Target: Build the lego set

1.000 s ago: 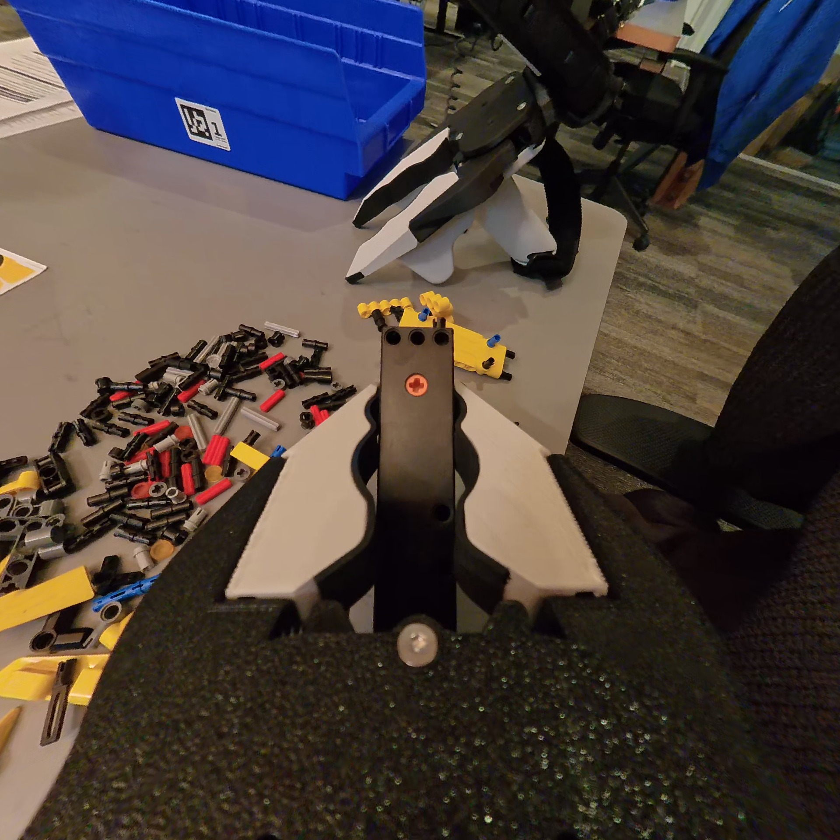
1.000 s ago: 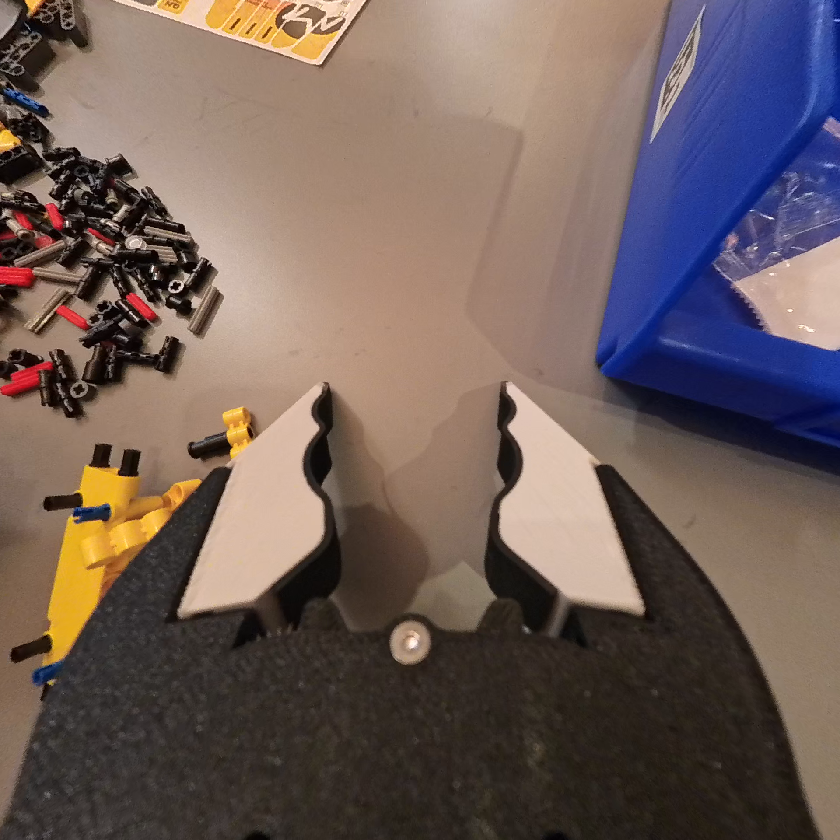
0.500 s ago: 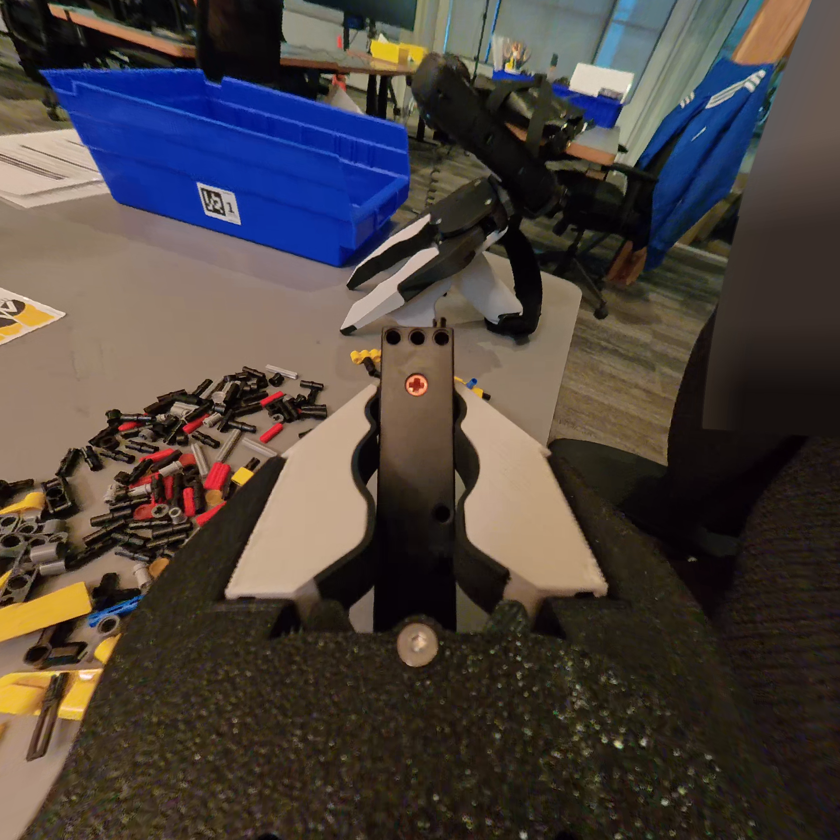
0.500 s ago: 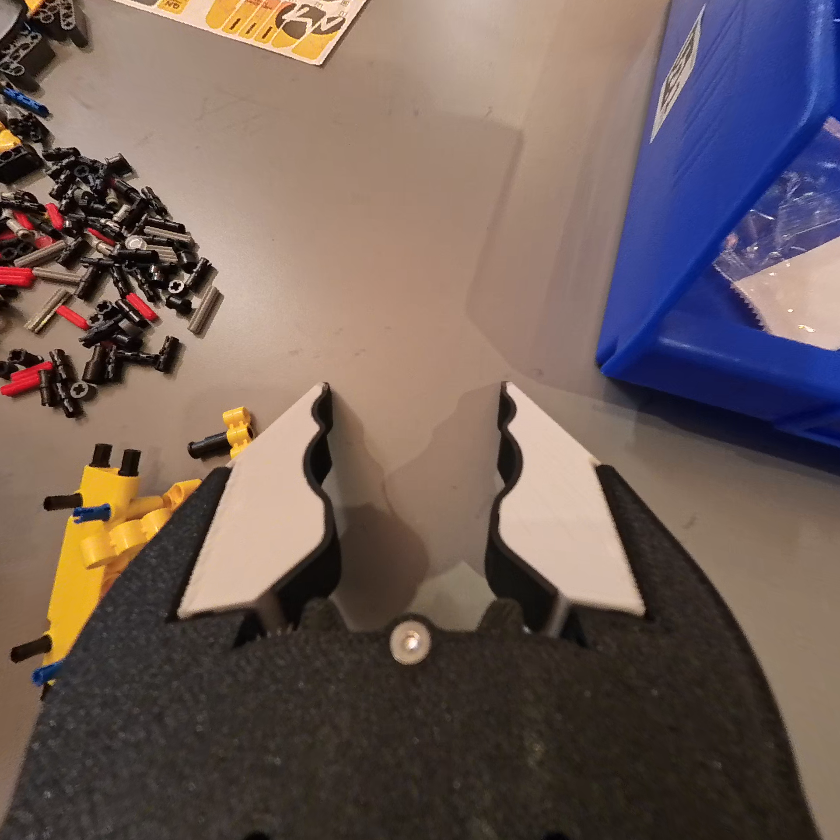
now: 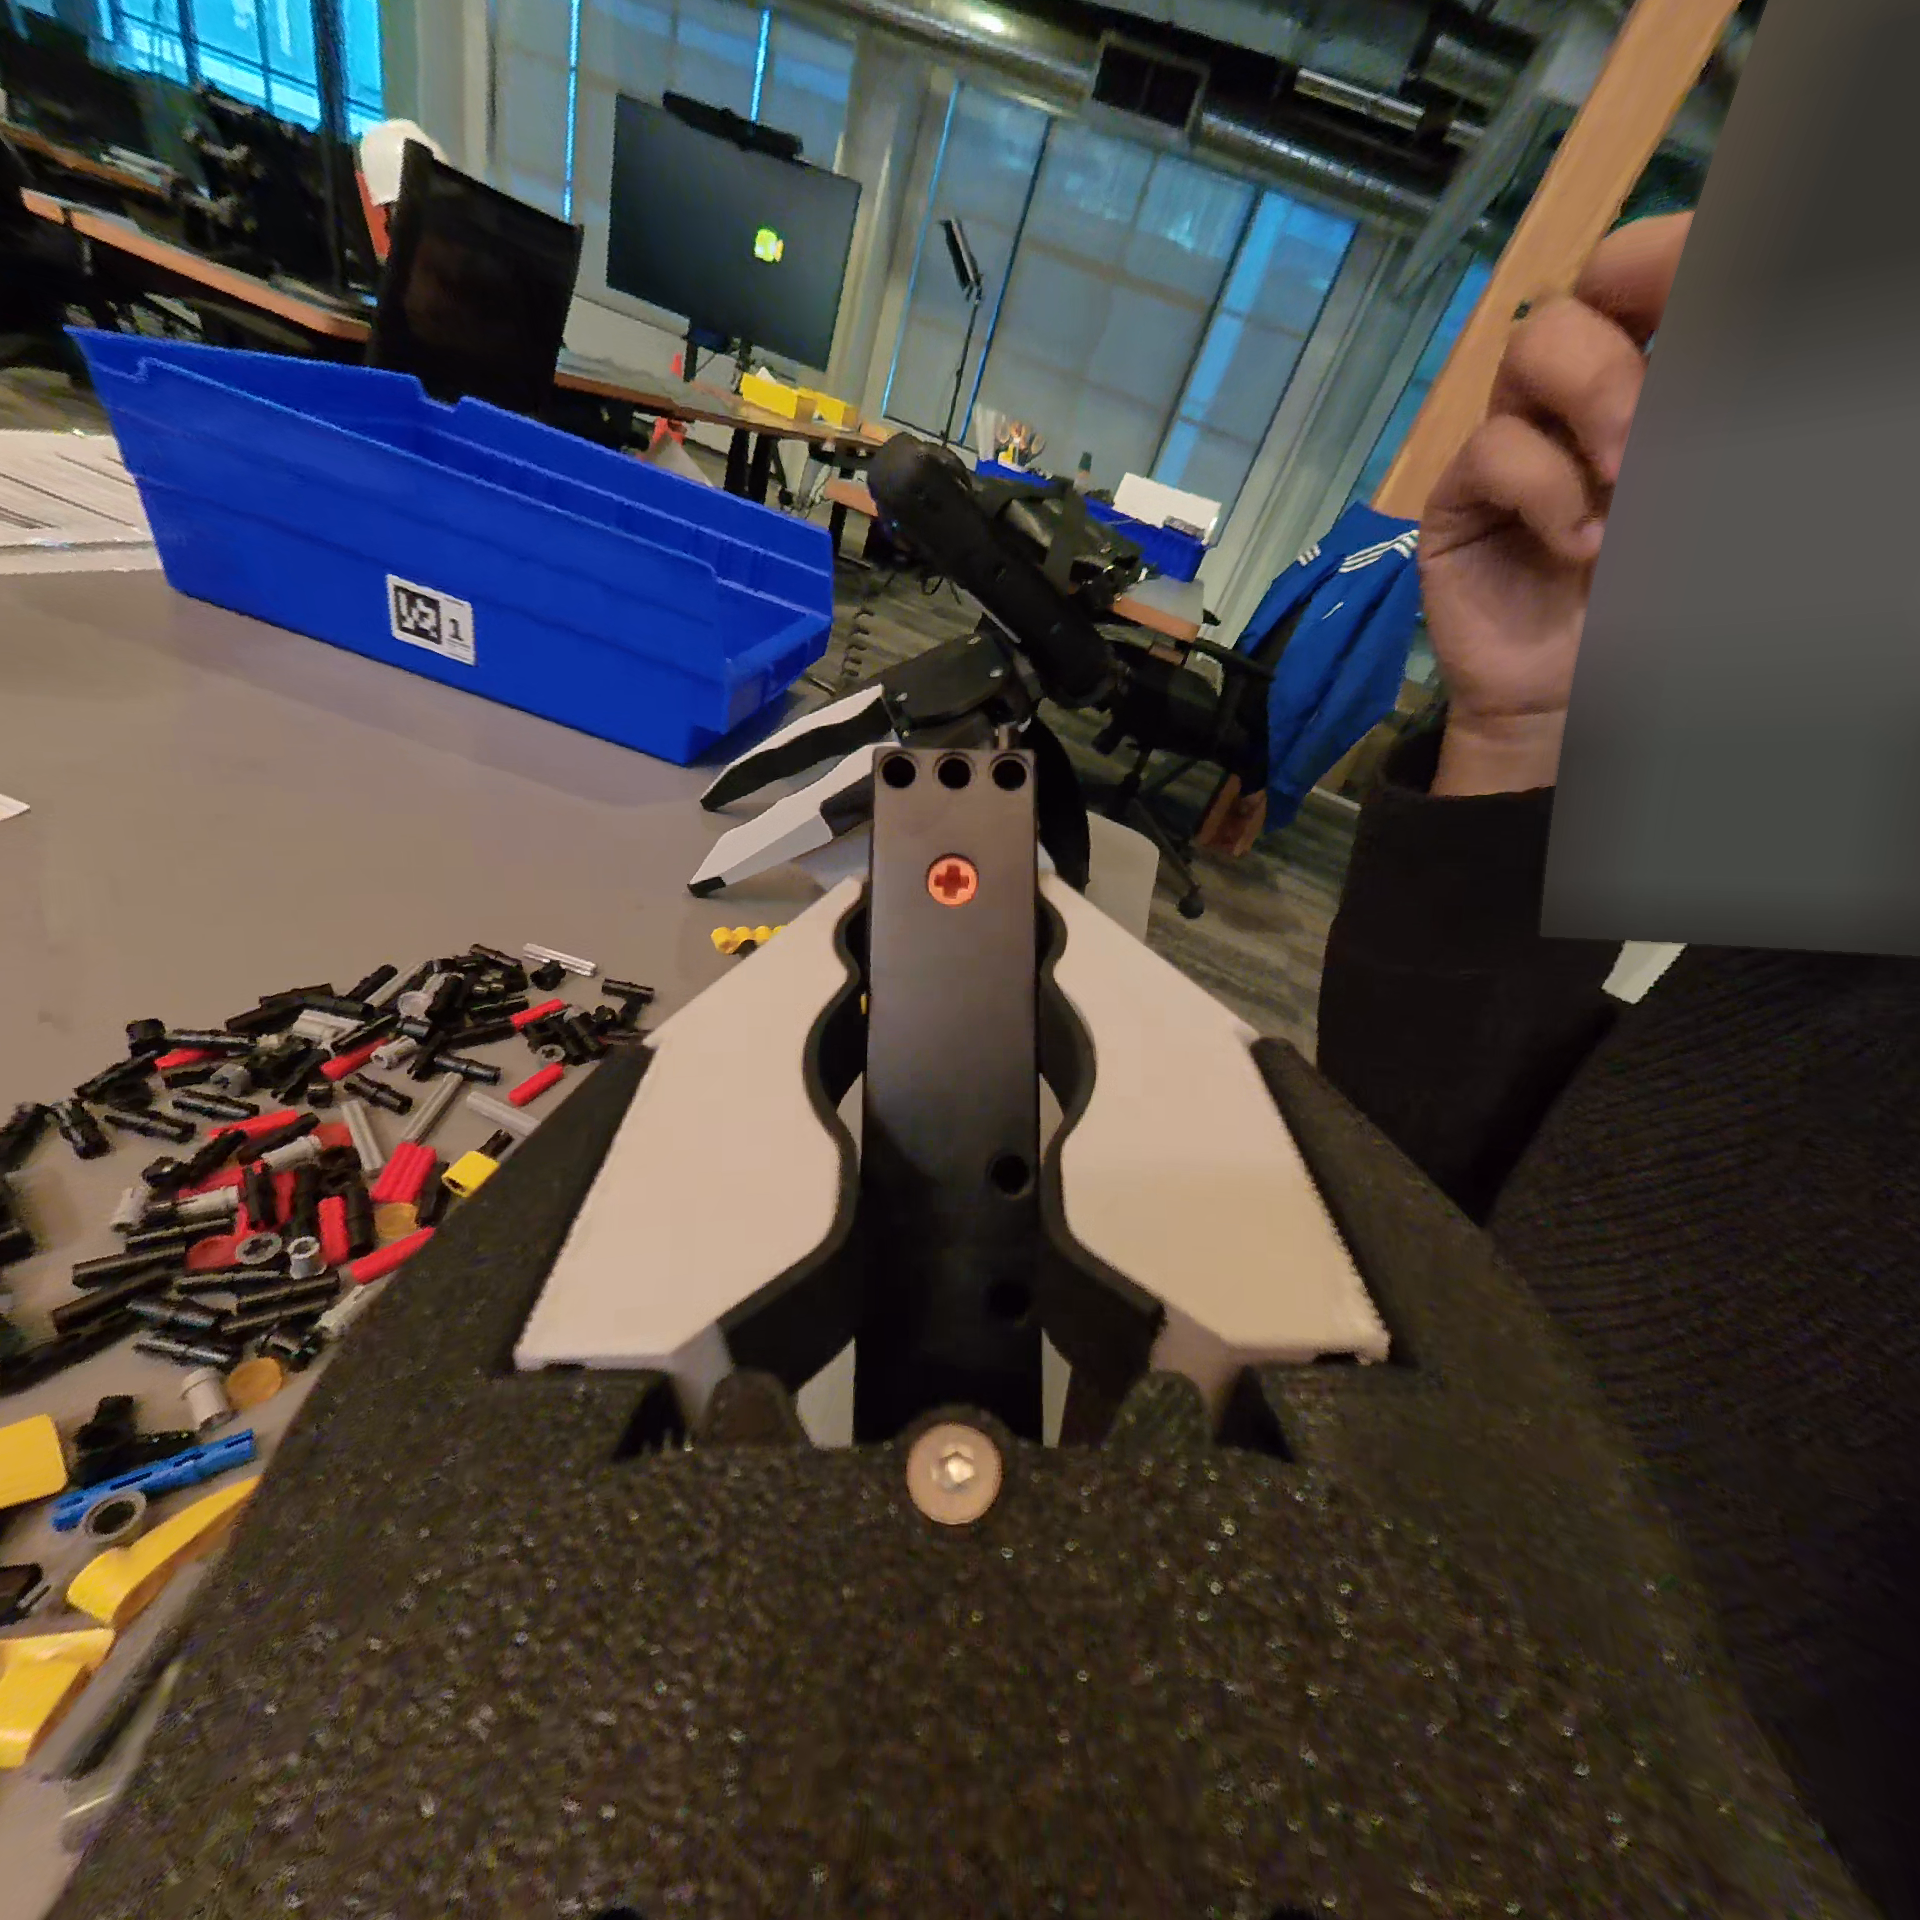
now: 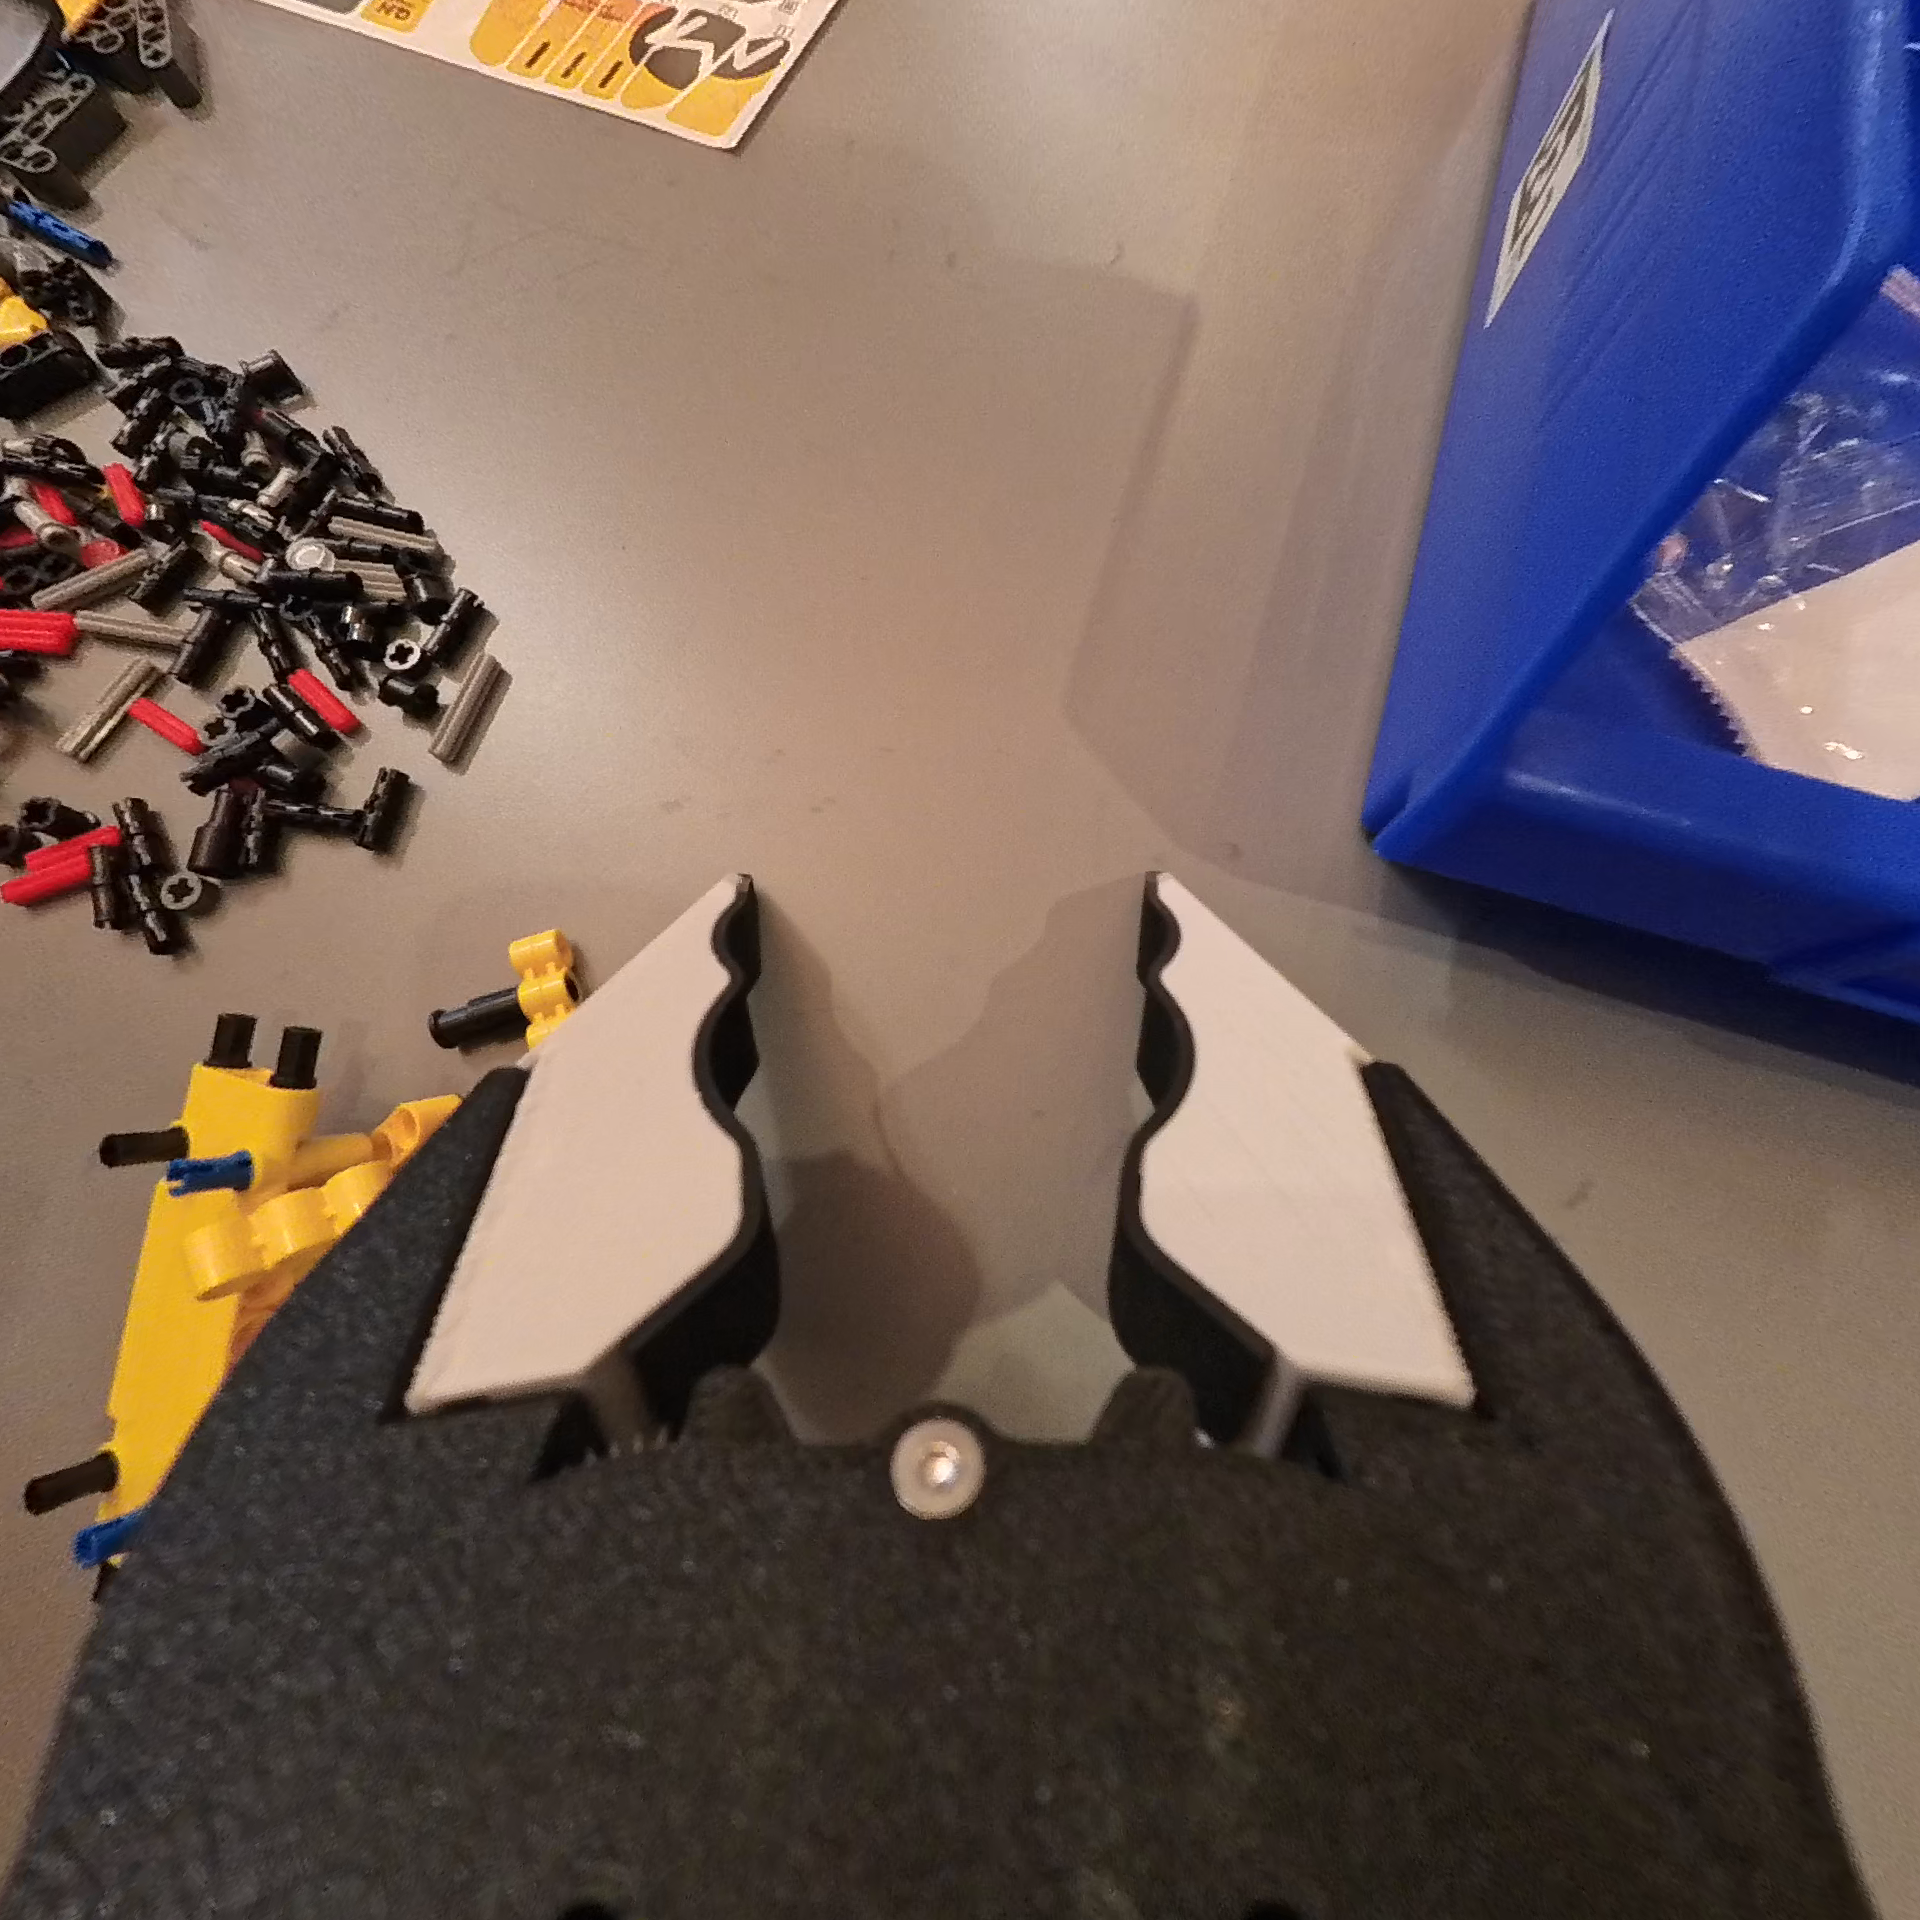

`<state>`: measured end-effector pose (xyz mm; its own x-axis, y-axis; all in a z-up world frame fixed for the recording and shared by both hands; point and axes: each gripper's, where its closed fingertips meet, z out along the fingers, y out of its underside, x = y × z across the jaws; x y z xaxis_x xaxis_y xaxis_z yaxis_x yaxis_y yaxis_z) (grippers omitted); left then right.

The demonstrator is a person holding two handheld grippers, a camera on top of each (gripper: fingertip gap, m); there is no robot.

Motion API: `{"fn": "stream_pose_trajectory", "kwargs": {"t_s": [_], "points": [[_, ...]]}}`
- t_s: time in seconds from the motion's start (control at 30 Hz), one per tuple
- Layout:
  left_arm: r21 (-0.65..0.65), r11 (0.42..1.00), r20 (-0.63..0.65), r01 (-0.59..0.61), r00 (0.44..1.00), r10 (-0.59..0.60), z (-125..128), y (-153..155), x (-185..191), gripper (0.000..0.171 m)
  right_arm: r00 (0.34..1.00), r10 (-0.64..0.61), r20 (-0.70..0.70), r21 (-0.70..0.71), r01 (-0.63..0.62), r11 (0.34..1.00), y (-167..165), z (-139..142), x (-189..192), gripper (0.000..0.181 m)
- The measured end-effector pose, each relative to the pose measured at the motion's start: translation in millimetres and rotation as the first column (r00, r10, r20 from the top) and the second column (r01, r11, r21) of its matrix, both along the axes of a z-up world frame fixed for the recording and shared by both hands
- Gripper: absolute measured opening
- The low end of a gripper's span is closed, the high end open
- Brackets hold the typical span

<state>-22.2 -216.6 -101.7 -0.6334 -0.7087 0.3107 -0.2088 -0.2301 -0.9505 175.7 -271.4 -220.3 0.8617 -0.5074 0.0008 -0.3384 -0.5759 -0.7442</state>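
Fingers of the left gripper point(image 5: 951, 935) are clenched on a flat black plastic beam point(image 5: 953, 1039) with a row of round holes at its tip and an orange cross-shaped pin; the beam stands up between the jaws, lifted above the grey table point(image 5: 260, 810). At 9 o'clock from it lies a scattered pile of small black, red and grey pins point(image 5: 301, 1143). At 10 o'clock sits a long blue plastic bin point(image 5: 468, 551) bearing a white label. Just past the beam's tip, at 12 o'clock, the right gripper point(image 5: 717, 842) rests with its tips on the table. A person's hand point(image 5: 1527, 520) is raised at 2 o'clock.

In the right wrist view, the right gripper point(image 6: 945, 883) is released, jaws spread wide over bare table, holding nothing. A yellow brick assembly with black pegs point(image 6: 229, 1195) lies just beside its left finger at 8 o'clock, the pin pile at 10 o'clock, the blue bin at 2 o'clock, and a yellow-printed paper sheet point(image 6: 623, 52) at 11 o'clock.
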Motion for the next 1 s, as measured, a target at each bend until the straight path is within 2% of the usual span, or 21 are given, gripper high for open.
{"fn": "stream_pose_trajectory", "kwargs": {"t_s": [0.13,0.3,0.5,0.77,1.0], "points": [[-0.033,0.999,-0.044,0.028,0.999,-0.029,-2.4,-0.9,-1.0,0.027,1.0,0.0,0.0,0.0,0.0,1.0,0.1,-0.1,0.0,0.074],[-0.001,1.0,-0.061,0.016,0.998,-0.016,-7.6,-2.1,2.2,0.027,1.0,0.0,0.0,0.0,0.0,1.0,0.2,-0.1,0.0,0.074],[-0.016,0.999,-0.047,0.032,0.998,-0.033,-2.4,-5.8,2.1,0.027,1.0,0.0,0.0,0.0,0.0,1.0,0.2,-0.2,0.1,0.074],[0.003,1.0,-0.045,-0.006,0.999,0.006,-0.2,1.3,5.8,0.027,1.0,0.0,0.0,0.0,0.0,1.0,0.4,-0.4,0.1,0.074],[0.008,0.998,0.03,-0.057,0.998,0.057,6.8,4.3,15.2,0.027,1.0,0.004,0.0,0.0,-0.004,1.0,1.2,-0.6,0.6,0.074]]}}
